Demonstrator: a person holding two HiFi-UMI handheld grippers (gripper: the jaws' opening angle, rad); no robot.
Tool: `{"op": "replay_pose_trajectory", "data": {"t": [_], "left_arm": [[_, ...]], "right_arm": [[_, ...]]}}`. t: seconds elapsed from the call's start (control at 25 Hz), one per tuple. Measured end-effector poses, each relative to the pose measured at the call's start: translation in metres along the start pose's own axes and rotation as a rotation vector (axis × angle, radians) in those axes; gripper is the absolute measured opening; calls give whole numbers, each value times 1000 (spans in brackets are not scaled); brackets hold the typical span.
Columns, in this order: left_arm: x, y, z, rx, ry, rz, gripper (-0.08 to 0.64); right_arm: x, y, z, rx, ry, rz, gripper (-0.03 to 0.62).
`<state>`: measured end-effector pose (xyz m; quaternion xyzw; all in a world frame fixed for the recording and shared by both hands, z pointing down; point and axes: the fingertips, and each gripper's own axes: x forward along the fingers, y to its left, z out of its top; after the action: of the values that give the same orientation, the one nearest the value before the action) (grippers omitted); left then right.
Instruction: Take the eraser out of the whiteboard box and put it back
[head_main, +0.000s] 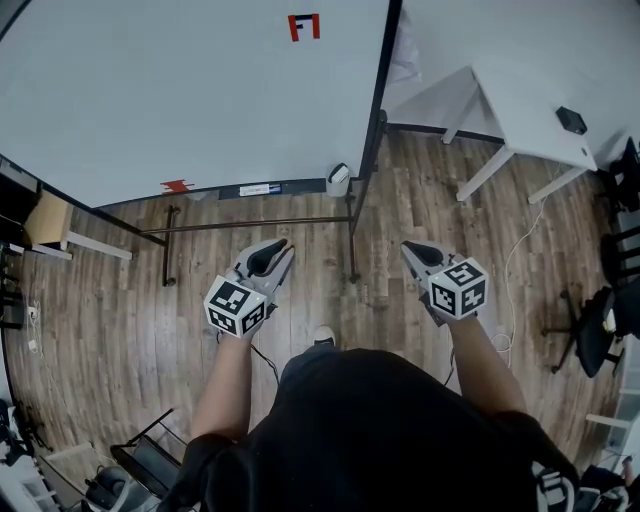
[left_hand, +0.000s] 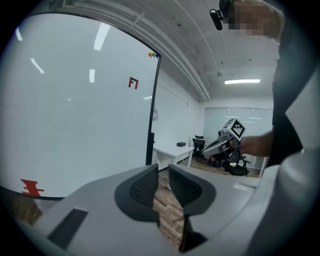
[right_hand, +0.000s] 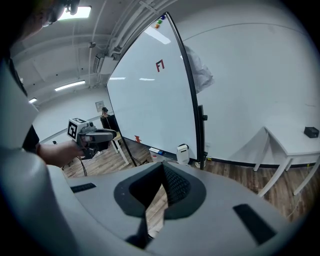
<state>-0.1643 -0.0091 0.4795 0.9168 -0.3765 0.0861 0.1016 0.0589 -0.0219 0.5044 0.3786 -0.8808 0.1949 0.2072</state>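
Facing the large white whiteboard (head_main: 180, 90), the left tongs (head_main: 284, 247) and right tongs (head_main: 406, 247) are pressed together, empty. The small white plastic whiteboard box (head_main: 338, 180) sits at twelve o'clock; the eraser is not visible, probably inside. Better to open one tongs before reaching in.

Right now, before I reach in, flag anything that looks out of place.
Nothing is spilled or broken. One oddity: a crumpled white sheet hangs behind the right edge of the whiteboard. The white box stands upright at the board's lower right corner.
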Motion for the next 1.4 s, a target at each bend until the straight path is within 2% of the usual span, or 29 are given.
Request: {"op": "replay_pose_trajectory", "data": {"t": [0.56,1.04,1.4], "left_arm": [[3,55,29,26,-23,-83,75],[7,61,34,50,-15,-130,75],[25,63,43,60,-25,-118,75]], "right_arm": [[22,11,42,3,-6,-88,-4],[25,20,44,14,-24,-117,-3],[27,1,44,24,-21,-113,-3]]}}
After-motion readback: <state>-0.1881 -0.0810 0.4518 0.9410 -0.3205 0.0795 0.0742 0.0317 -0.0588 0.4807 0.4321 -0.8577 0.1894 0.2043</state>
